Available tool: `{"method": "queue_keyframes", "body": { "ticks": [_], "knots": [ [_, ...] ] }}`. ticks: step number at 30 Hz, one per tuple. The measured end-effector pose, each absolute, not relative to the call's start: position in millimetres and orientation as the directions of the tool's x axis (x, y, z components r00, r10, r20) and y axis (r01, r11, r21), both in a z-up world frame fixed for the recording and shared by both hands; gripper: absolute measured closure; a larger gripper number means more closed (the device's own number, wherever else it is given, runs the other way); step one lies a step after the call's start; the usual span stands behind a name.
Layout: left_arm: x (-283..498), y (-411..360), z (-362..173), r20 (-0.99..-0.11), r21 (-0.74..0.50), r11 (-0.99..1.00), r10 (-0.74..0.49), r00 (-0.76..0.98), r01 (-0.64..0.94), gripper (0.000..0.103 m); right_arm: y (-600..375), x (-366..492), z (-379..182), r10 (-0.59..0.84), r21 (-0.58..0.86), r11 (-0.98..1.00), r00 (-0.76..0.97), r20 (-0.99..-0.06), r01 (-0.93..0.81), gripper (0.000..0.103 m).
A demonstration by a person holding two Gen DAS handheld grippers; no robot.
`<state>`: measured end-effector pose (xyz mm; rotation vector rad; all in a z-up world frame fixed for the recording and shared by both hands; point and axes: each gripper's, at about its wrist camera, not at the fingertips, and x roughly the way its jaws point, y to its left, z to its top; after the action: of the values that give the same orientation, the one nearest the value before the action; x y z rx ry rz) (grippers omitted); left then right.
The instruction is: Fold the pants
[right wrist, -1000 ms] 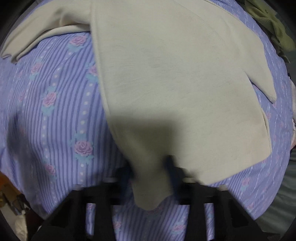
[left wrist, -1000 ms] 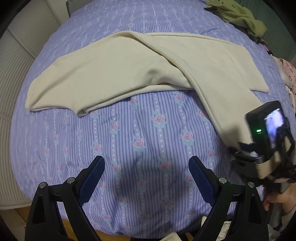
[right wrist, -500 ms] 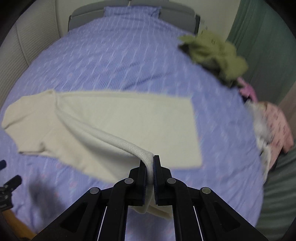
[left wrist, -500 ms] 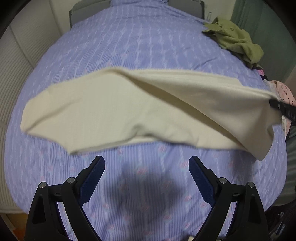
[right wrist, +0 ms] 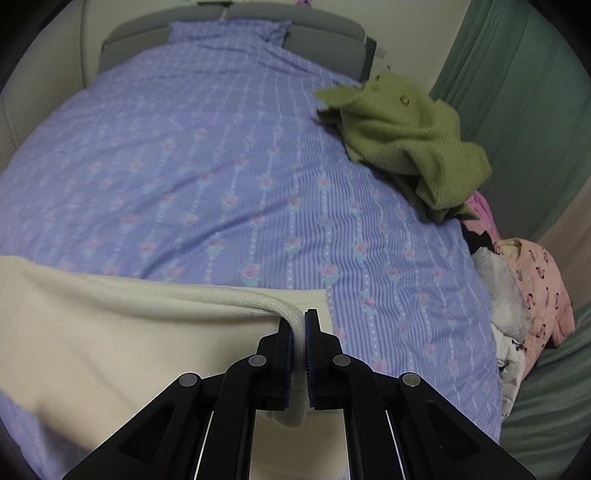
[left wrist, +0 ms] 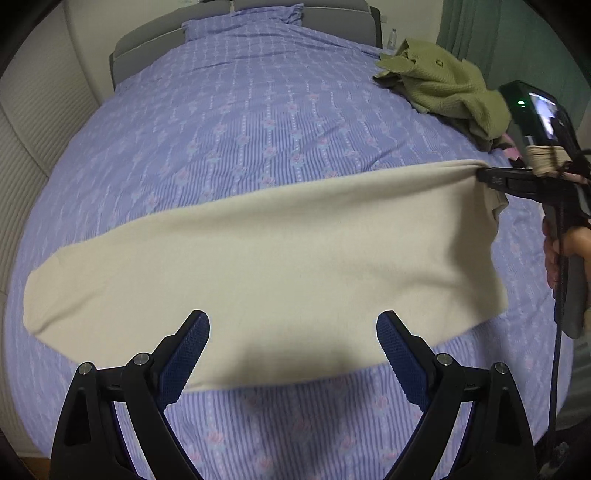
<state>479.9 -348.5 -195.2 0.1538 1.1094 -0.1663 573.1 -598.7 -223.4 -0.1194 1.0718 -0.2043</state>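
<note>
The cream pants (left wrist: 258, 258) lie across the purple flowered bedspread (left wrist: 258, 110), now one long band. My right gripper (right wrist: 299, 325) is shut on the ribbed hem of a pant leg (right wrist: 258, 299) and holds it lifted over the rest of the pants (right wrist: 110, 350). The right gripper also shows in the left wrist view (left wrist: 491, 179), pinching the cloth at its right end. My left gripper (left wrist: 293, 332) is open and empty, hovering over the near edge of the pants.
A green knit garment (right wrist: 402, 140) lies at the far right of the bed, also in the left wrist view (left wrist: 443, 85). Pink and white clothes (right wrist: 528, 284) are piled at the right edge. A grey headboard (right wrist: 325, 33) is at the back.
My right gripper lifted the leg hem from the near side and carried it up and across over the other leg. The left gripper stayed open and moved forward over the pants.
</note>
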Motion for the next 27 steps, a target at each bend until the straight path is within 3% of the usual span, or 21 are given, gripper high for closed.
{"method": "queue_keyframes", "body": {
  "ticks": [9, 11, 13, 15, 21, 27],
  "knots": [
    [508.7, -371.4, -217.0, -0.904, 0.091, 0.972, -0.011, 0.426, 0.218, 0.01, -610.0, 617.5, -278.7, -0.251, -0.23, 0.968, 0.383, -0.889, 0.099, 0.095],
    [510.2, -374.4, -216.4, -0.904, 0.095, 0.971, -0.009, 0.428, 0.221, 0.01, -614.6, 622.9, -283.9, -0.23, -0.209, 0.973, 0.359, -0.905, 0.097, 0.08],
    [510.3, -378.1, -212.3, -0.898, 0.097, 0.968, -0.015, 0.44, 0.232, 0.01, -622.9, 619.0, -272.0, -0.295, -0.263, 0.955, 0.392, -0.872, 0.134, 0.042],
    [508.1, -382.0, -207.1, -0.887, 0.101, 0.963, -0.027, 0.46, 0.251, 0.01, -634.0, 607.0, -250.7, -0.303, -0.253, 0.953, 0.451, -0.84, 0.169, 0.03],
    [498.1, -390.5, -198.0, -0.877, 0.067, 0.96, -0.073, 0.475, 0.271, 0.01, -663.2, 530.7, -209.3, -0.181, -0.103, 0.979, 0.508, -0.842, 0.179, 0.03],
    [472.4, -403.7, -213.5, -0.901, 0.06, 0.952, -0.078, 0.426, 0.3, 0.01, -682.9, 458.7, -238.8, -0.098, 0.009, 0.973, 0.446, -0.89, 0.233, 0.031]
  ]
}}
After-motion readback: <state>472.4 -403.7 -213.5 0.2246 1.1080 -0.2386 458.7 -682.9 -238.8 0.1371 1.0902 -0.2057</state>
